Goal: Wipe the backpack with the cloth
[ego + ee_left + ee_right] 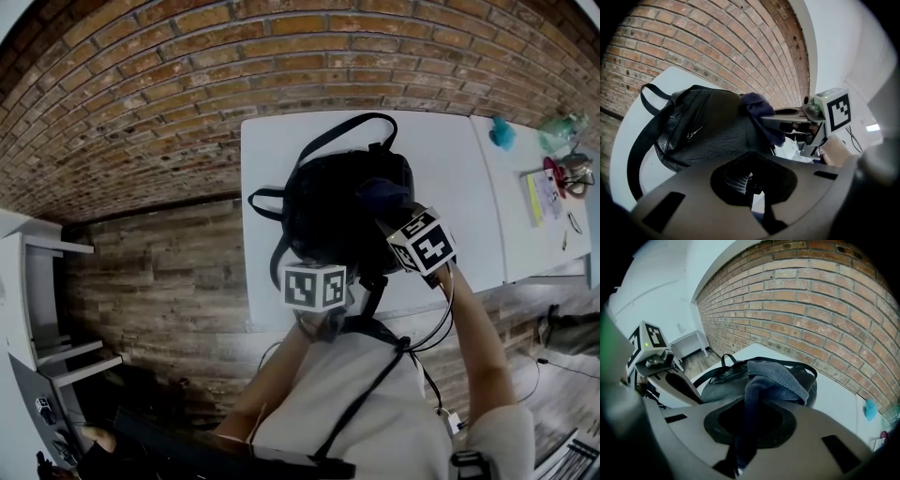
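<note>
Wiping is under way: the right gripper (pixel 392 223) is clamped on the blue cloth (pixel 379 194), which is pressed on the far right top of the backpack (pixel 323 211) in the middle of the table (pixel 450 164). The left gripper (pixel 317 270) seems closed on the bag's near edge, steadying it. Next, the cloth probably needs dragging left across the unwiped top.

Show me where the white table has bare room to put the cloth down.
The widest bare patch lies between the backpack and the right edge of the white table. A narrower strip runs between the backpack's straps and the left edge. The near edge is crowded by the left claw and the right claw, which grips the cloth atop the backpack.
</note>
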A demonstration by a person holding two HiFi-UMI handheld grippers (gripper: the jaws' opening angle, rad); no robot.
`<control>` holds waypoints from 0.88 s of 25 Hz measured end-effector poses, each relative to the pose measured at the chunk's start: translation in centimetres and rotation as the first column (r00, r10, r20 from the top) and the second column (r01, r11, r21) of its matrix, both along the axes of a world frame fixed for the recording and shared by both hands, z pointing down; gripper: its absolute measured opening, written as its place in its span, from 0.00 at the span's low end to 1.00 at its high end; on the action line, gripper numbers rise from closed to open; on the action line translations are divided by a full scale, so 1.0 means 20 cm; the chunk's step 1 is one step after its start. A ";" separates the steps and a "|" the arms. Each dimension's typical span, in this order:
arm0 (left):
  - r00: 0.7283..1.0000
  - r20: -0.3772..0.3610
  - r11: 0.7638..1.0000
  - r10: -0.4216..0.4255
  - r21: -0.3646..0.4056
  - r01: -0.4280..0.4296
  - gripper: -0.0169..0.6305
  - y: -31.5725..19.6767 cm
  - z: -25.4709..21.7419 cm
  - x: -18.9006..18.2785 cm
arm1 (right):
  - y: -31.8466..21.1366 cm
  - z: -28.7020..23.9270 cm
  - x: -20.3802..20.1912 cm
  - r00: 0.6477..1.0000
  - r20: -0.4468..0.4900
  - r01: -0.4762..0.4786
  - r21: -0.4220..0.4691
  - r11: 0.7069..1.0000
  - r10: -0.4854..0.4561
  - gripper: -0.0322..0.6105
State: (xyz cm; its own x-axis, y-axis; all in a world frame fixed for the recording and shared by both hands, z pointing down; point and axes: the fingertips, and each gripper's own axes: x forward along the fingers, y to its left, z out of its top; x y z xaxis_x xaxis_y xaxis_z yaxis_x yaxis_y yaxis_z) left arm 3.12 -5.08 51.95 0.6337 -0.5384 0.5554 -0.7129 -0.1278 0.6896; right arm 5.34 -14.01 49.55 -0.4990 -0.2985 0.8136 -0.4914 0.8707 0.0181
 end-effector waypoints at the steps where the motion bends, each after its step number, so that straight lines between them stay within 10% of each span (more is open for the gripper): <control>1: 1.000 0.000 1.000 0.002 0.000 -0.002 0.03 0.00 0.00 0.00 | 0.02 0.01 0.01 1.000 -0.005 0.005 -0.002 1.000 -0.005 0.12; 22: 1.000 -0.012 1.000 0.020 -0.008 -0.020 0.03 0.03 0.01 -0.04 | 0.31 0.03 0.05 0.996 -0.067 0.060 -0.057 0.997 -0.064 0.12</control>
State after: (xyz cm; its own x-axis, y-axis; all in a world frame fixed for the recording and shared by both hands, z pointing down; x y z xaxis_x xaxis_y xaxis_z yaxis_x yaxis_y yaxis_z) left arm 2.39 -4.40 52.21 0.6508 -0.5213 0.5520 -0.7022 -0.1365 0.6988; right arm 6.43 -7.85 50.25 -0.4576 -0.2228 0.8608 -0.4357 0.9001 0.0014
